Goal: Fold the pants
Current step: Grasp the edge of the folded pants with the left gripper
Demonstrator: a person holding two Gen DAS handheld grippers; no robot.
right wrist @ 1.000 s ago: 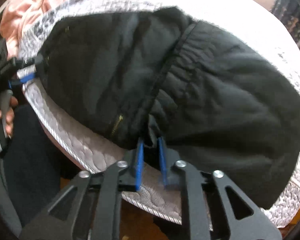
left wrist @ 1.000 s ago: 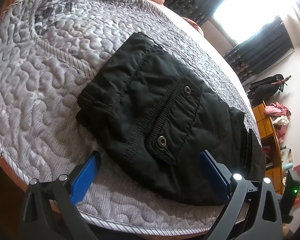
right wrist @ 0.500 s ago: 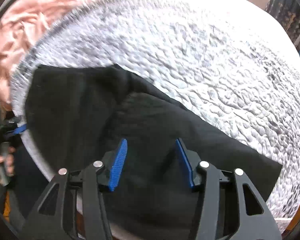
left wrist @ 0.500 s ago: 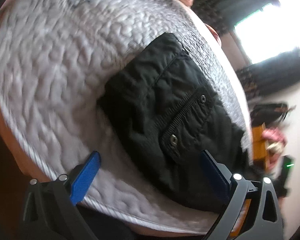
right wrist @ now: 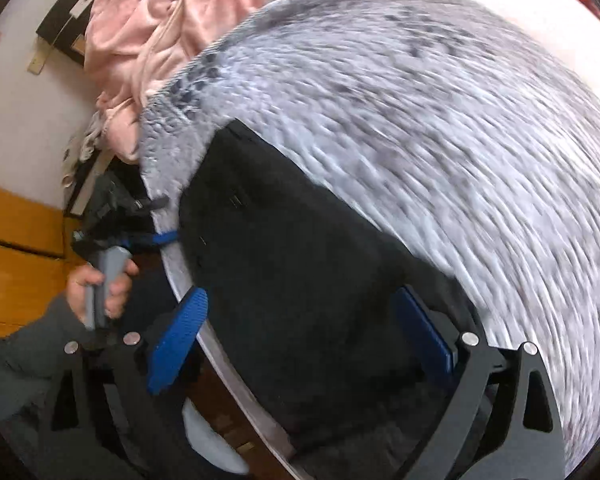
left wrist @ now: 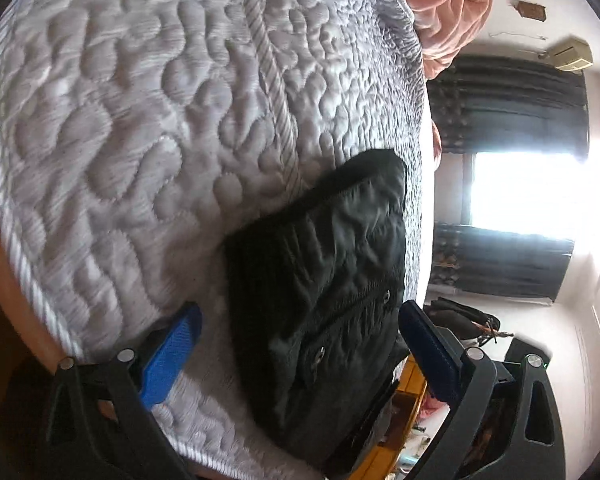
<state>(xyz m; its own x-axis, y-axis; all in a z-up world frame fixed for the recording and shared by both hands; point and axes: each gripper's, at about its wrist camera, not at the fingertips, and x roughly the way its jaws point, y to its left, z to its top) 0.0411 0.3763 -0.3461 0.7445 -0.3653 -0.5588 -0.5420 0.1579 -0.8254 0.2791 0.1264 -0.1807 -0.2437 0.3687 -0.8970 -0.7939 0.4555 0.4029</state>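
Since the earlier frame, the right hand-held gripper [right wrist: 300,336] has been released and spread wide; the left hand-held gripper [left wrist: 300,344] is likewise spread. The black padded pants [left wrist: 324,288] lie folded compactly, lower centre, on the grey quilted bed [left wrist: 140,120]. Folding is judged essentially complete.

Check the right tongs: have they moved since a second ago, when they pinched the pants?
Yes. The right tongs have let go, opened wide and backed off the black pants toward the near edge of the quilted mattress.
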